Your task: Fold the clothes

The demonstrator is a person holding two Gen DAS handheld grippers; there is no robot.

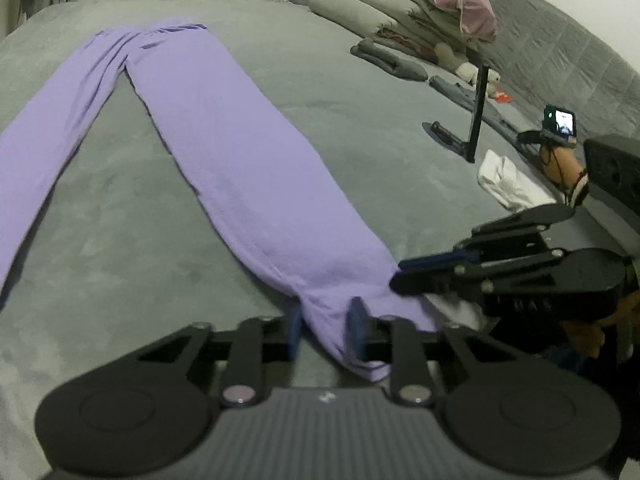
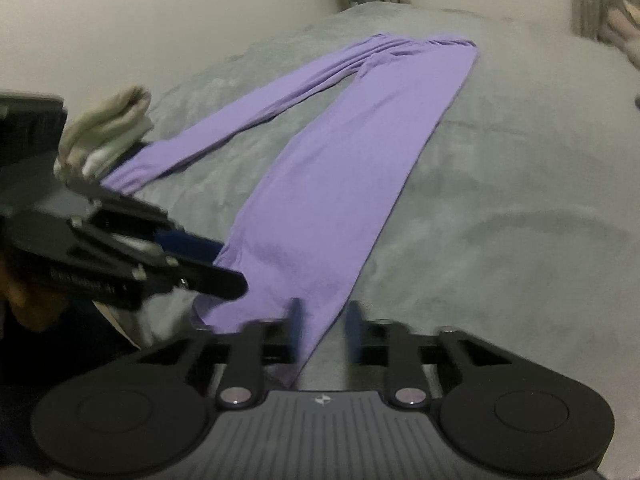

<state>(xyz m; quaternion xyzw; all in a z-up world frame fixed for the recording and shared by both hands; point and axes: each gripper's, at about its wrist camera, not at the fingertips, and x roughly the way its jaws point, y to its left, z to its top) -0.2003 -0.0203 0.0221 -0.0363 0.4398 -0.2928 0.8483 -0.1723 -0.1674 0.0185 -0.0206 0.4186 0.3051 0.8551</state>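
Note:
Purple trousers (image 1: 224, 152) lie flat on the grey bed cover (image 1: 120, 240), legs spread in a V and waistband far away. In the left wrist view my left gripper (image 1: 326, 330) is closed on the near hem of the right-hand leg, with the cloth bunched between its blue pads. Just beside it my right gripper (image 1: 398, 274) pinches the same hem's outer corner. The right wrist view shows the trousers (image 2: 340, 184) running away from my right gripper (image 2: 322, 322), the hem's edge lying between its fingers. My left gripper (image 2: 228, 268) comes in from the left onto the hem.
Pillows and folded bedding (image 1: 400, 8) pile up at the bed's far right. A black stand (image 1: 478, 116), a small camera with a lit screen (image 1: 560, 122) and a white cloth (image 1: 508, 184) lie to the right. Pale folded clothes (image 2: 108, 128) sit near the other leg's end.

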